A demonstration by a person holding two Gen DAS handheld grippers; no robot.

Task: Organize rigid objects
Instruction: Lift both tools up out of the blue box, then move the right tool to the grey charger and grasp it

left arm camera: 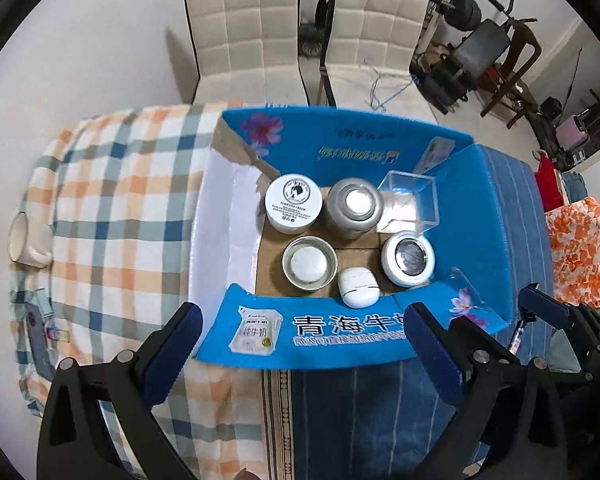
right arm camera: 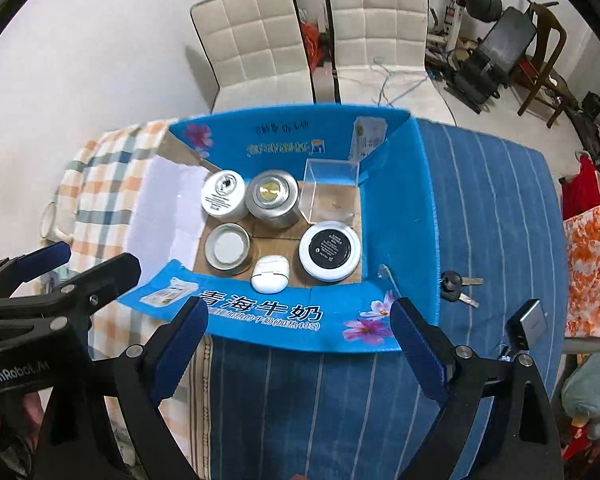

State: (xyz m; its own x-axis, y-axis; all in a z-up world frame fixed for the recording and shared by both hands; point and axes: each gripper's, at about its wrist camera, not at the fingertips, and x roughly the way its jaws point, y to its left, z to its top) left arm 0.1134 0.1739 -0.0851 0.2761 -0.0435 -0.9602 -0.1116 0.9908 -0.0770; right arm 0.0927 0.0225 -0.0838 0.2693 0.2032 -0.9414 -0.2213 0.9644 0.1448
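Box [left arm camera: 340, 332] below; both claws [left arm camera: 304, 344] [right arm camera: 300, 344] tilted down, agape.

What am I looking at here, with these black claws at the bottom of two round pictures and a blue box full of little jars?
The claws are two hand-held grippers; a person carries one in each hand, and each has a wide-angle camera looking along its fingers. One picture comes from the left gripper, the other from the right gripper. Both hang open above the table and hold nothing. Below them sits a blue cardboard box with its flaps open. Inside are a white cream jar, a silver tin, a clear plastic box, an open tin, a white earbud case and a round black-topped jar. Keys lie outside on the blue striped cloth.
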